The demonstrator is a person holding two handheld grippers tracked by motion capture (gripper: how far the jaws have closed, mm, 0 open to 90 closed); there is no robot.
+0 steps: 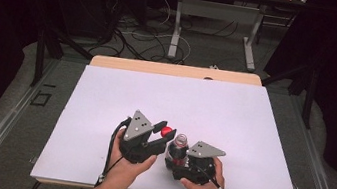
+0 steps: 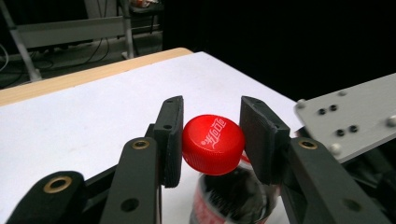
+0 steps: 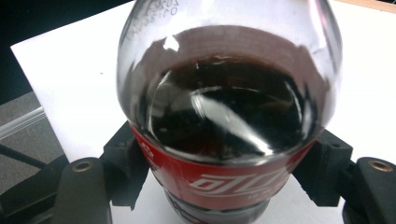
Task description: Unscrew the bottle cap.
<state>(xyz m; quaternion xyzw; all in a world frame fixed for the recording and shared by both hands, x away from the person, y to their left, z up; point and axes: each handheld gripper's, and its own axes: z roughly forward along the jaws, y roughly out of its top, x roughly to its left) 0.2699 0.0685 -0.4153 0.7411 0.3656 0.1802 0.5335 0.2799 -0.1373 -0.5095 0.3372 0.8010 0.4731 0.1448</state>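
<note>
Between the matt black plastic jaws of the left gripper sat a red cap of glossy plastic, ribbed round its edge and smooth on top. Below it the bottle was clear, shiny plastic that caught bright reflections, with a slick red label pressed by the right gripper, whose jaws looked dull and slightly rough. Brass-coloured metal rivets shone on both. A grey plate beside the left gripper looked like brushed metal. The table beneath was matt white, with a bare wood edge.

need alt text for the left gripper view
A red cap sits between the left gripper's two black jaws, above a cola bottle over a white table. A grey plate of the other gripper shows at right.
</note>
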